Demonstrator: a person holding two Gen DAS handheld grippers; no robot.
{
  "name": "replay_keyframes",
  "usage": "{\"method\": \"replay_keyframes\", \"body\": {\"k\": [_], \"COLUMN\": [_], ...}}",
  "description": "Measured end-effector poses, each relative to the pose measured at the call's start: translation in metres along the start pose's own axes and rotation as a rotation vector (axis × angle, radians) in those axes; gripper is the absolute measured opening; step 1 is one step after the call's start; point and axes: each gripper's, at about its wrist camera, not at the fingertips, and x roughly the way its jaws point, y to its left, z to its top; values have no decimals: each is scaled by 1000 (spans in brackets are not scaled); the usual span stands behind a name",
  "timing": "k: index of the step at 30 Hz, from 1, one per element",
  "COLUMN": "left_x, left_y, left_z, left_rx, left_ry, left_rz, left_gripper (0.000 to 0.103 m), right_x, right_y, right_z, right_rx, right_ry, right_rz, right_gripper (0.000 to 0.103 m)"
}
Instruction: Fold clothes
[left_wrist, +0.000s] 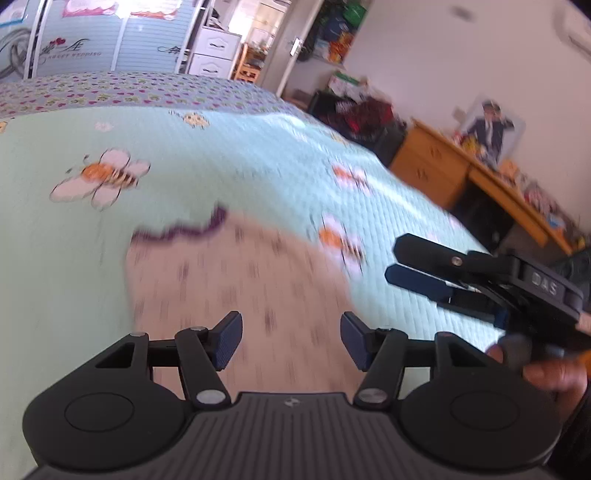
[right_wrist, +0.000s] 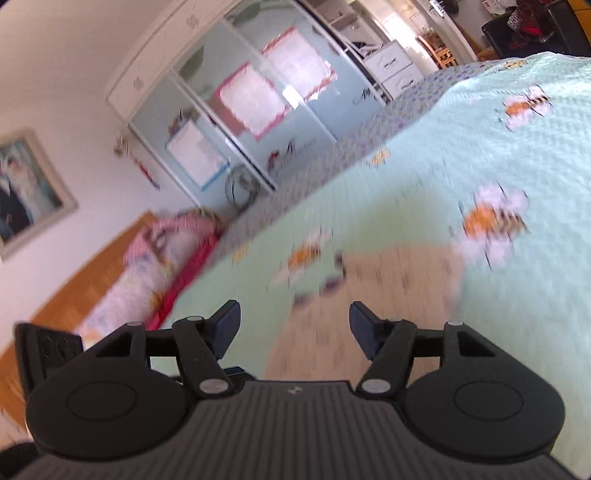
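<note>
Left claw (left_wrist: 291, 341) released, blue pads wide apart, nothing between them, hovering over the near part of a beige garment (left_wrist: 240, 288) (small dark print, purple trim at its far edge). The garment lies flat on the bed, on a mint quilt (left_wrist: 229, 162) with bee motifs; heavy motion blur, so fold state unclear. Right claw (right_wrist: 293, 332) also released, pads apart and empty, the same garment (right_wrist: 388, 295) ahead of it and slightly right. In the left wrist view the right claw (left_wrist: 391, 260) shows at the right, fingers parted, a hand (left_wrist: 546, 369) gripping its handle. Further out: a floral sheet (left_wrist: 122, 92) at the far side of the bed, wardrobe (right_wrist: 240, 96) with sliding doors beyond, wooden desk (left_wrist: 461, 170) at far right, pillows (right_wrist: 147, 266) at far left.
</note>
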Motion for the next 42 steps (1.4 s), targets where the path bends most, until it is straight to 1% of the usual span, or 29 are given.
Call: {"method": "replay_keyframes", "body": {"k": [3, 4, 5, 7, 8, 10, 11, 13, 14, 16, 18, 19, 20, 21, 22, 23, 24, 25, 26, 27, 29, 30, 32, 34, 37, 38, 40, 41, 42], "left_x": [51, 69, 86, 95, 81, 48, 37, 15, 10, 20, 51, 73, 96, 115, 120, 111, 98, 89, 80, 72, 70, 73, 73, 70, 60, 65, 79, 88, 96], "left_y": [20, 31, 44, 76, 89, 115, 120, 127, 121, 92, 53, 40, 33, 36, 45, 54, 61, 65, 70, 75, 82, 80, 64, 56, 64, 66, 68, 70, 75], "left_z": [31, 33, 35, 29, 27, 22, 20, 15, 17, 28, 36, 37, 35, 31, 27, 28, 30, 31, 32, 33, 35, 36, 35, 32, 30, 30, 28, 29, 30], "left_rx": [-1, -3, -4, -15, -60, -160, -188, -240, -249, -184, -50, 15, 61, 76, 52, 5, -30, -39, -45, -52, -117, -115, -53, -28, -70, -66, -52, -46, -54], "left_ry": [46, 94, 147, 208, 179, 106, 71, 1, -34, -72, -32, 21, 94, 168, 184, 154, 125, 97, 70, 43, 47, 47, 41, 36, 13, 19, 33, 58, 80], "left_rz": [18, 69, 126, 235, 250, 269, 273, 280, 242, 144, 57, 60, 111, 177, 196, 173, 183, 210, 239, 268, 249, 244, 242, 238, 169, 165, 163, 200, 226], "left_gripper": [61, 61, 61, 23, 11, 28, 41, 41, 41, 44, 56, 56, 54, 50, 48, 47, 47, 47, 47, 47, 47, 47, 47, 47, 50, 53, 54, 54, 53], "right_x": [47, 65, 83, 116, 116, 115, 115, 115, 115, 114, 114, 114, 116, 119, 121, 120, 107, 95, 88, 84, 105, 114, 127, 140, 157, 156, 170, 178, 189], "right_y": [-34, -48, -65, -96, -95, -93, -92, -90, -89, -87, -85, -86, -93, -100, -107, -113, -112, -108, -100, -92, -82, -79, -86, -94, -102, -94, -80, -76, -79], "right_z": [30, 37, 38, 41, 41, 41, 41, 41, 40, 40, 40, 41, 43, 46, 49, 53, 57, 60, 61, 60, 53, 50, 53, 56, 60, 58, 49, 45, 45], "right_rx": [162, 234, 310, 440, 425, 395, 380, 349, 334, 304, 273, 267, 290, 312, 335, 356, 365, 356, 335, 318, 318, 326, 394, 463, 556, 544, 506, 494, 507], "right_ry": [-5, 13, 58, 137, 137, 135, 134, 132, 131, 129, 128, 126, 124, 121, 118, 105, 60, 27, 22, 31, 139, 179, 161, 143, 122, 147, 260, 304, 307], "right_rz": [46, 65, 59, 48, 47, 46, 46, 45, 44, 43, 42, 30, -19, -68, -116, -154, -140, -88, -28, 27, 99, 126, 115, 104, 104, 152, 146, 135, 97], "right_gripper": [68, 69, 72, 72, 71, 71, 71, 71, 72, 73, 73, 73, 73, 72, 71, 73, 73, 73, 74, 74, 76, 76, 75, 75, 77, 78, 82, 82, 81]}}
